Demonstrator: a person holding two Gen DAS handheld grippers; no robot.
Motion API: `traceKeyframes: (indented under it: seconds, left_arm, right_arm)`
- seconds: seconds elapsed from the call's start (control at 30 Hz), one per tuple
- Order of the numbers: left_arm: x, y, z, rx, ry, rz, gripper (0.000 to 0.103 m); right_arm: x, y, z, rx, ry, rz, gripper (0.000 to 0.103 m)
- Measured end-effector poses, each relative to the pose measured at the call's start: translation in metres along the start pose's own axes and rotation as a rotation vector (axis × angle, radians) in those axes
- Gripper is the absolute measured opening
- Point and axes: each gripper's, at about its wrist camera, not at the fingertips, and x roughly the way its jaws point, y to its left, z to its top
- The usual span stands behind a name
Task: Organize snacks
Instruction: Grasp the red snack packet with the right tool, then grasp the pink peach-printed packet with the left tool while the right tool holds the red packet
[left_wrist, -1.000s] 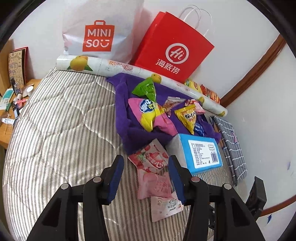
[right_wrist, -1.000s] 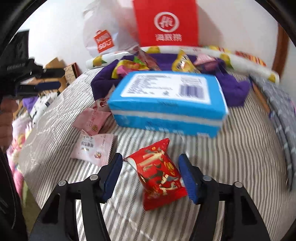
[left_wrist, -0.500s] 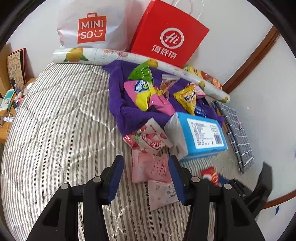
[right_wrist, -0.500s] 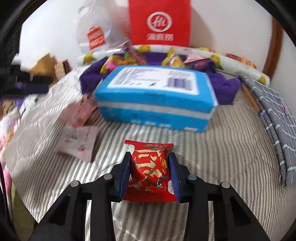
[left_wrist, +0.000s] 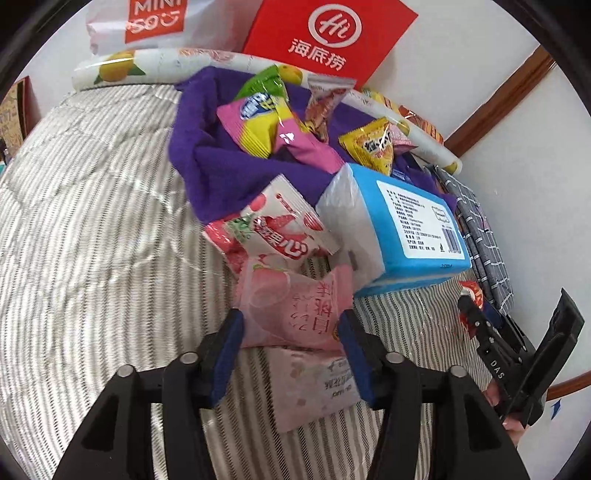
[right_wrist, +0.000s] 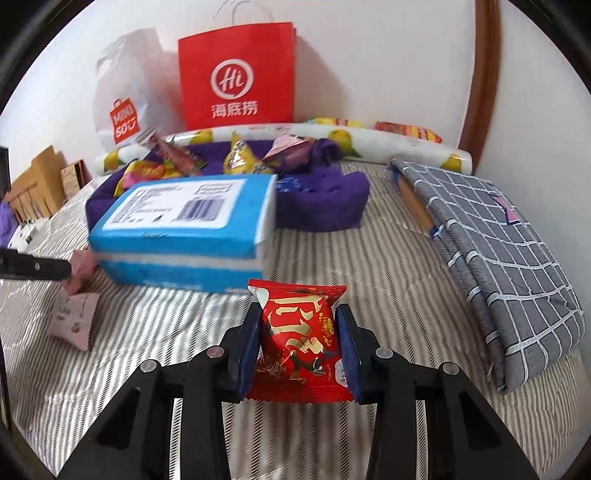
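My right gripper (right_wrist: 300, 332) is shut on a red snack packet (right_wrist: 301, 341) and holds it above the striped bed (right_wrist: 369, 280). My left gripper (left_wrist: 290, 328) is open, its jaws on either side of a pale pink peach packet (left_wrist: 295, 306). That packet lies over a white-pink packet (left_wrist: 314, 384) and below a strawberry packet (left_wrist: 273, 230). A purple cloth (left_wrist: 207, 147) holds several more snacks, among them a pink-yellow bag (left_wrist: 266, 125) and a yellow bag (left_wrist: 373, 146). The right gripper with its red packet also shows at the right edge of the left wrist view (left_wrist: 471, 295).
A blue tissue pack (left_wrist: 402, 229) lies beside the pink packets. A red paper bag (right_wrist: 236, 74) and a white Miniso bag (right_wrist: 123, 110) stand against the wall behind a rolled fruit-print sheet (right_wrist: 388, 142). A folded grey checked cloth (right_wrist: 498, 236) lies on the right.
My right gripper closed on the red packet and lifted it off the bed. My left gripper moved forward until its open jaws flank the pale pink peach packet.
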Motion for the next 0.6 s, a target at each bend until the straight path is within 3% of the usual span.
traceKeyframes:
  seconds: [0.2, 0.43, 0.6]
  left_arm:
    - [0.011, -0.013, 0.001, 0.055, -0.018, 0.056, 0.065]
    - [0.024, -0.039, -0.002, 0.171, -0.053, 0.176, 0.077]
    - [0.025, -0.041, -0.002, 0.132, -0.103, 0.198, 0.078]
  right_arm:
    - [0.008, -0.008, 0.001, 0.055, 0.025, 0.071, 0.040]
    - [0.016, -0.027, -0.003, 0.170, 0.051, 0.152, 0.040]
    - [0.018, -0.032, -0.002, 0.204, 0.058, 0.127, 0.040]
